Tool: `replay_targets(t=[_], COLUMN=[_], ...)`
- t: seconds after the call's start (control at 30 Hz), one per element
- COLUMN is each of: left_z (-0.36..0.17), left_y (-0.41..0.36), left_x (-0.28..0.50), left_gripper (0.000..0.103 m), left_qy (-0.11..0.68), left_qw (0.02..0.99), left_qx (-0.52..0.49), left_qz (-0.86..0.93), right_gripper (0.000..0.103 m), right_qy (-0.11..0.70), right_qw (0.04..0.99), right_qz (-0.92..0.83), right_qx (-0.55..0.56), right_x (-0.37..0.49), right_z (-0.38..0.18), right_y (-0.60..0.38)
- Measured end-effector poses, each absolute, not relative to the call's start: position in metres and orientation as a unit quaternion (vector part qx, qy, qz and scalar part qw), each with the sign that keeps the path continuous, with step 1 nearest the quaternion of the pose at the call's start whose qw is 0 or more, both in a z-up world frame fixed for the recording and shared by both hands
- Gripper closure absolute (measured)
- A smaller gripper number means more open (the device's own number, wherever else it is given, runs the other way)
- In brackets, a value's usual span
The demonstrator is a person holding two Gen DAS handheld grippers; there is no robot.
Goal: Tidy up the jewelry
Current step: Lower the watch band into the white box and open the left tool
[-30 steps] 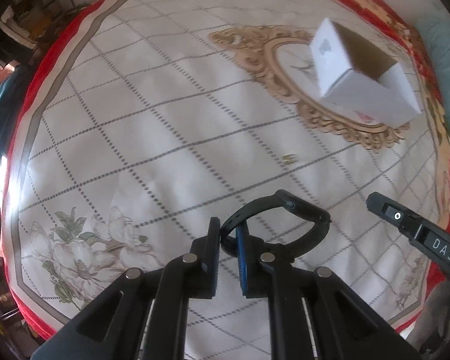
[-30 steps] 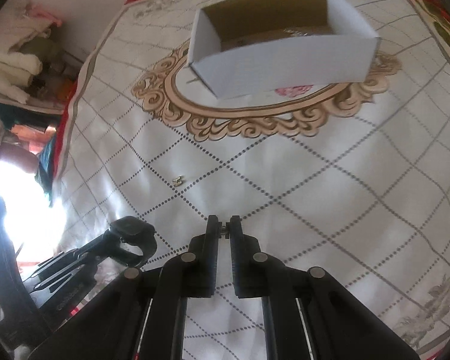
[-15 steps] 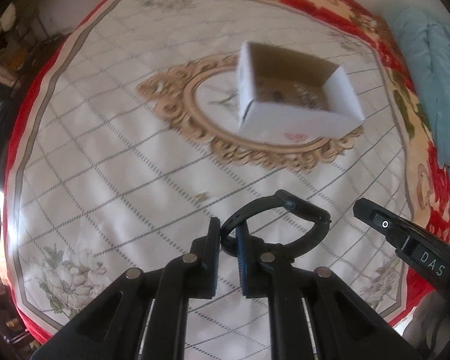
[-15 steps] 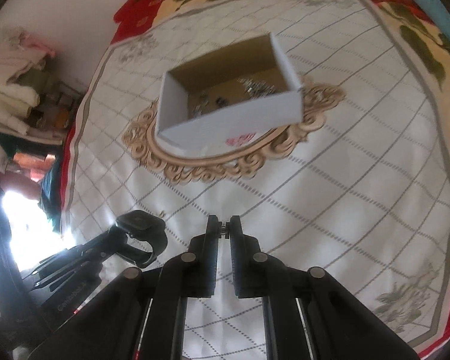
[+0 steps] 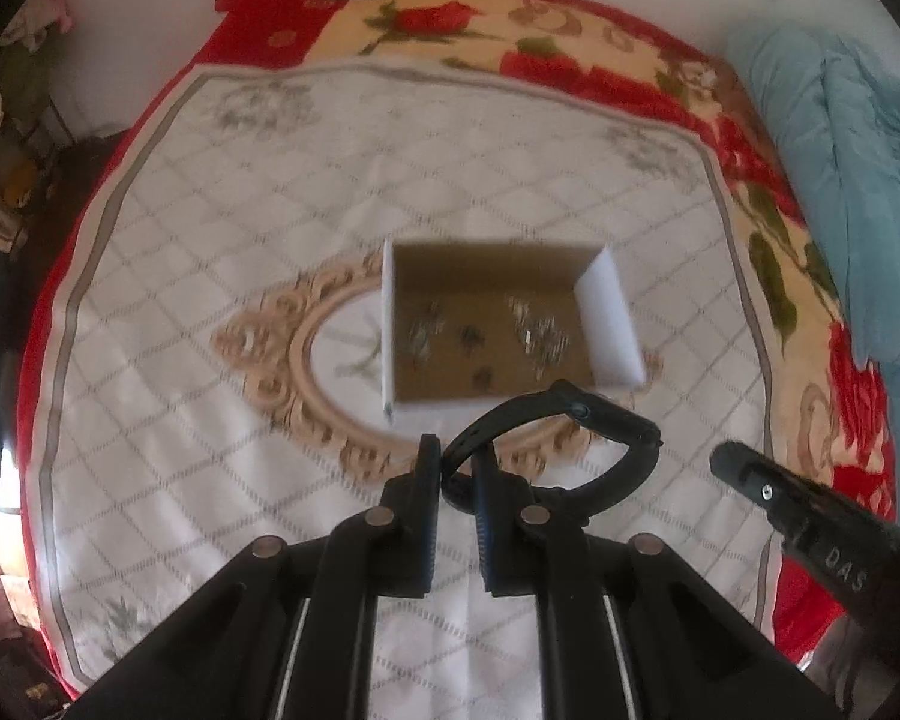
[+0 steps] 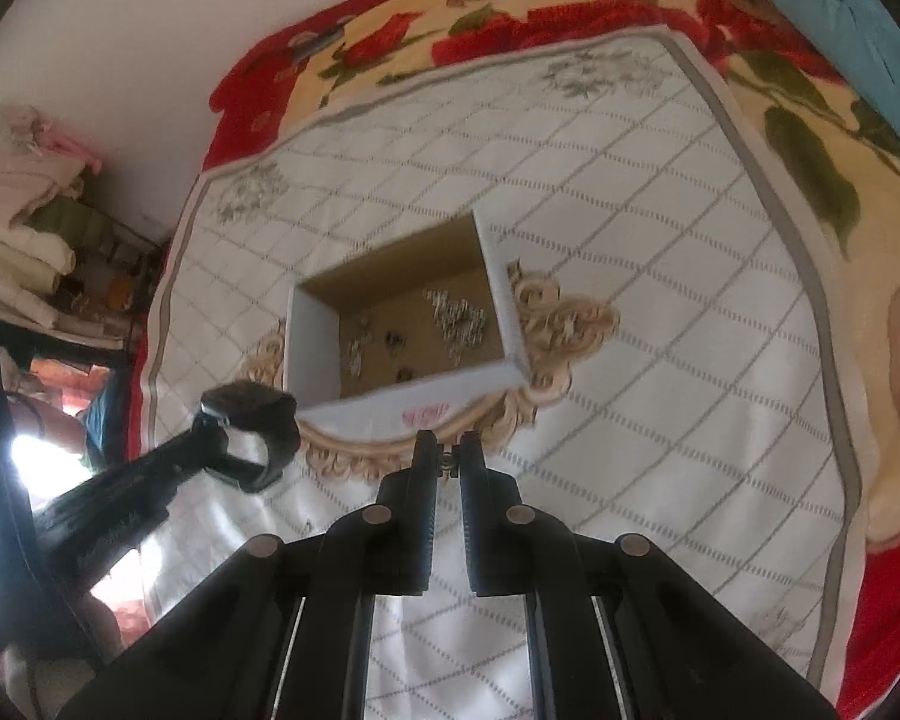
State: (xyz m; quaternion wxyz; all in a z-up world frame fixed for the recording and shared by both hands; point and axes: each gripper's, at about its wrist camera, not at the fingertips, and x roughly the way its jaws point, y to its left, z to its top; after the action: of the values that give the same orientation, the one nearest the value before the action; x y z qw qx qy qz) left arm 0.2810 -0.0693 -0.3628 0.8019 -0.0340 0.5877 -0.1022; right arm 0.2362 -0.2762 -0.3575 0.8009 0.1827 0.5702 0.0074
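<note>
My left gripper (image 5: 455,461) is shut on a black watch band (image 5: 600,420) and holds it in the air just short of the white cardboard box's near wall (image 5: 438,407). The box holds several small metal jewelry pieces (image 5: 540,333) on its brown floor. My right gripper (image 6: 448,450) is shut on a tiny gold earring (image 6: 448,463), held above the cloth just in front of the box (image 6: 390,411). The left gripper with the band also shows in the right wrist view (image 6: 252,426), left of the box.
The box stands on a white quilted cloth with a gold oval motif (image 5: 282,360), spread over a red floral blanket (image 5: 546,60). A light blue cloth (image 5: 840,180) lies at the right. Shelves with folded fabric (image 6: 24,240) stand at the left.
Both grippers have risen and moved toward the box, which now shows from above with its contents visible. Both still hold the same items.
</note>
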Motion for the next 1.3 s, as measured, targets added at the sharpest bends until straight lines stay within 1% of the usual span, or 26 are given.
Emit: replay_targets(t=[0.2,0.37,0.63,0.87,1.13,1.17,1.2,1.23,1.27,1.3], left_z=[-0.366,-0.384,-0.429,-0.445,-0.456,-0.455,-0.454,-0.452,-0.450,-0.449], left_y=[-0.079,-0.084,-0.079,-0.082,-0.082,-0.081,-0.079,-0.078,-0.077,-0.076], left_x=[0.326,0.352,0.374,0.382,0.381,0.380,0.379,0.379,0.378,0.377], left_gripper=[0.095,0.095,0.095,0.095,0.086,0.084,0.073,0.065,0.048,0.036], left_qy=[0.579,0.596,0.647,0.660,0.677,0.677,0.674,0.672,0.669,0.668], left_qw=[0.809,0.796,0.754,0.743,0.728,0.728,0.731,0.733,0.736,0.736], left_qx=[-0.033,-0.036,-0.073,-0.064,-0.068,-0.071,-0.073,-0.073,-0.077,-0.080], left_qz=[-0.099,-0.099,-0.089,-0.090,-0.084,-0.079,-0.074,-0.071,-0.071,-0.071], right_gripper=[0.095,0.095,0.095,0.095,0.094,0.094,0.093,0.085,0.072,0.063], right_qy=[0.560,0.561,0.598,0.624,0.642,0.642,0.643,0.643,0.644,0.642], right_qw=[0.808,0.803,0.771,0.753,0.741,0.742,0.742,0.743,0.746,0.748], right_qz=[0.018,0.033,0.059,0.063,0.060,0.059,0.059,0.058,0.051,0.049], right_qx=[0.182,0.197,0.212,0.198,0.188,0.185,0.181,0.177,0.165,0.158], right_x=[0.276,0.306,0.338,0.342,0.344,0.344,0.344,0.343,0.343,0.342], right_z=[-0.358,-0.372,-0.415,-0.438,-0.448,-0.447,-0.446,-0.445,-0.442,-0.440], right_y=[-0.284,-0.282,-0.268,-0.257,-0.251,-0.250,-0.249,-0.249,-0.247,-0.246])
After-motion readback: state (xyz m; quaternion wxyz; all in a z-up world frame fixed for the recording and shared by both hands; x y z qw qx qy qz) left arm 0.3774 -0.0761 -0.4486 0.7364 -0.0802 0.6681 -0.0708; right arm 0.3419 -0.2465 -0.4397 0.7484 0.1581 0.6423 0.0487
